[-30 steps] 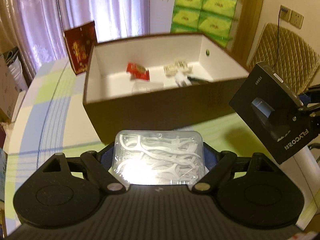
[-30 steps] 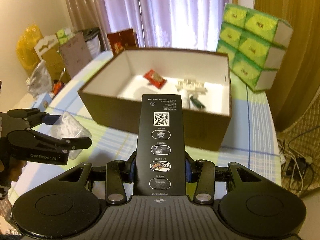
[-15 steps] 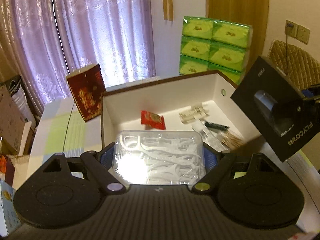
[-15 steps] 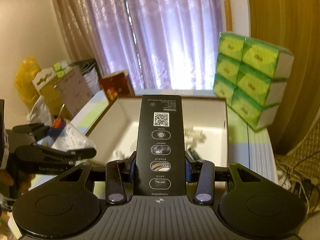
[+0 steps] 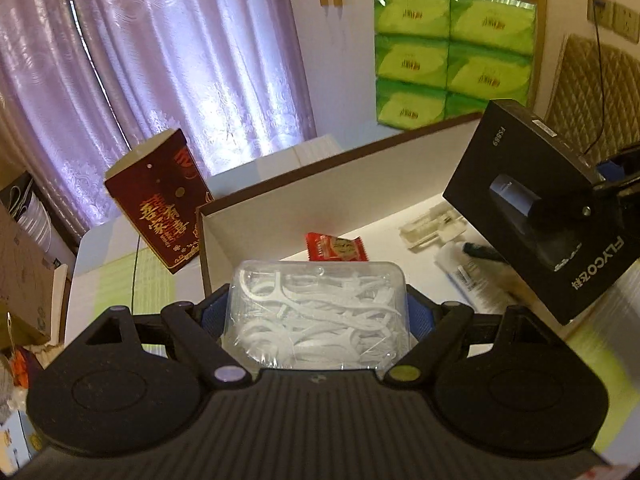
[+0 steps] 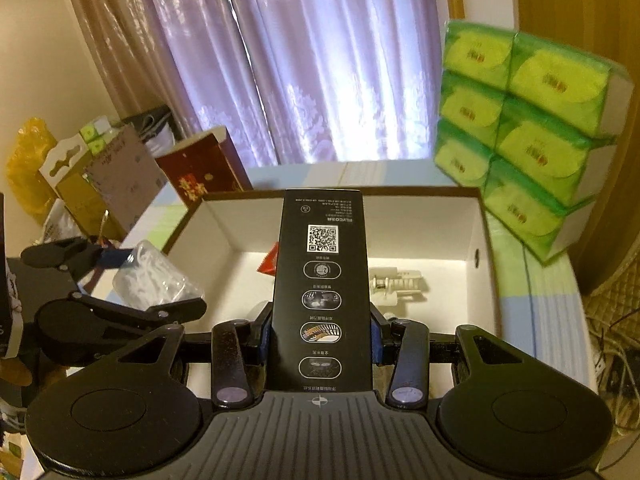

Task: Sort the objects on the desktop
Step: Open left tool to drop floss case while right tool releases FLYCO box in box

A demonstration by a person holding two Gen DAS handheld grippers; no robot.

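My left gripper is shut on a clear plastic case of white floss picks, held over the near left corner of the brown cardboard box. From the right wrist, that case shows at the left. My right gripper is shut on a long black Flyco box, held over the cardboard box's near side; the same black box hangs at the right in the left wrist view. Inside lie a red sachet, white plastic clips and a tube.
A dark red gift box stands left of the cardboard box. A stack of green tissue packs stands at its far right corner. Purple curtains hang behind. Cartons and bags crowd the floor at the left; cables lie at the right.
Both grippers have risen and moved forward from the table in front of the box to over its open top, each still holding its item.
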